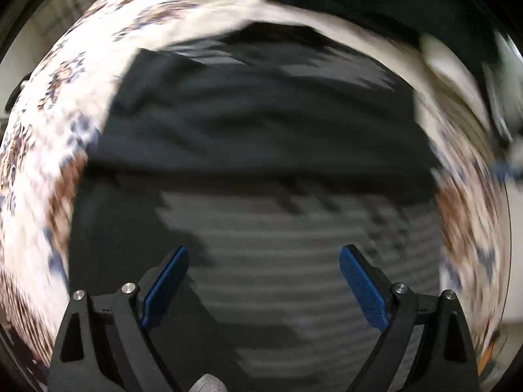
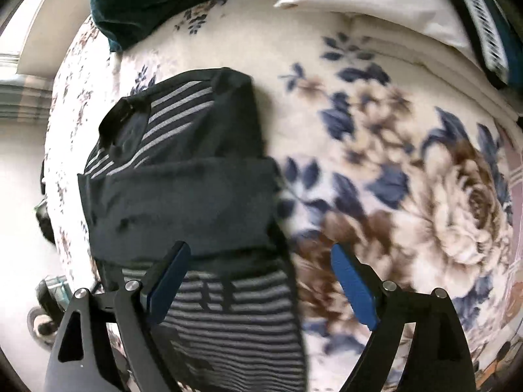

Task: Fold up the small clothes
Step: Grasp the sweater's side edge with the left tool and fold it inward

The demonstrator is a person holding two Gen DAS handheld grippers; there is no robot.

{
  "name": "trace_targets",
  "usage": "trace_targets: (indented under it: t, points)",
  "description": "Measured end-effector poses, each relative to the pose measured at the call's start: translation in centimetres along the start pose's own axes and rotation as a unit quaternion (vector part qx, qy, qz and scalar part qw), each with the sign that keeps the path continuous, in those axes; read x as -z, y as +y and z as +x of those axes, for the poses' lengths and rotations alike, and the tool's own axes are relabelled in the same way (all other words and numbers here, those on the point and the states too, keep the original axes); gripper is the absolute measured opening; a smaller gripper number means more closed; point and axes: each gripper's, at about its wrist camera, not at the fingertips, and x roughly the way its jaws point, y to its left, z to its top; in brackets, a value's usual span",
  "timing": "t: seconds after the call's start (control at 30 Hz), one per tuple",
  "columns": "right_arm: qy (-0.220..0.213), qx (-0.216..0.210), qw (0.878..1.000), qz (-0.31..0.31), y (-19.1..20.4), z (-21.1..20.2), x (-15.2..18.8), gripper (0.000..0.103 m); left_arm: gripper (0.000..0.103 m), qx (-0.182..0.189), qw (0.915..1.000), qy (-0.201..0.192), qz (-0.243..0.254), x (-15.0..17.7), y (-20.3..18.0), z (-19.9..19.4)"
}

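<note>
While it lies partly folded on the bed, the dark striped garment point(image 2: 183, 196) fills the left and lower middle of the right wrist view: a plain dark flap crosses its middle, grey stripes show above that flap near the collar and below it toward the bottom of the frame. In the left wrist view the same garment point(image 1: 255, 137) takes up the whole centre, much blurred, with the striped part low and the plain dark part above.

The right tool point(image 2: 260, 250) stands wide open, nothing clamped between its blue pads point(image 2: 353, 290); its left finger sits over the garment's lower striped part and its right finger over bare blanket, so the garment's right edge runs between them. Whether the left finger touches cloth I cannot tell. The left tool point(image 1: 263, 253) is likewise spread wide and empty, both fingers over the garment; contact cannot be read through the blur.

The garment's right edge lies straight, and right of it the floral blanket point(image 2: 408, 170) is open across the middle and right of the frame. A dark green cloth point(image 2: 137, 3) sits at the upper left, apart from the garment, and a white pillow point(image 2: 376, 3) at the upper right. At the far left the bed's edge drops to a pale floor point(image 2: 19, 202).
</note>
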Motion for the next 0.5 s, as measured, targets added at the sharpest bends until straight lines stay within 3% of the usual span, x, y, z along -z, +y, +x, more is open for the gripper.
trace_targets:
  t: [0.2,0.3,0.4,0.5]
  points:
    - [0.023,-0.026,0.999,-0.012,-5.7,-1.8,0.6,0.09,0.095,-0.013,0.9934,0.067,0.093,10.4,-16.1,0.5]
    - [0.037,-0.024,0.999,-0.031,-8.1,-2.4,1.3,0.09,0.095,-0.048,0.9852,0.078,0.145,14.2,-21.7,1.8]
    - [0.038,-0.002,0.998,-0.048,-10.3,-2.5,1.6,0.09,0.095,-0.097,0.9741,0.084,0.186,16.5,-25.2,3.9]
    - [0.046,0.001,0.998,-0.053,-11.9,-1.3,1.4,0.09,0.095,-0.134,0.9691,0.1,0.181,17.7,-26.4,6.3]
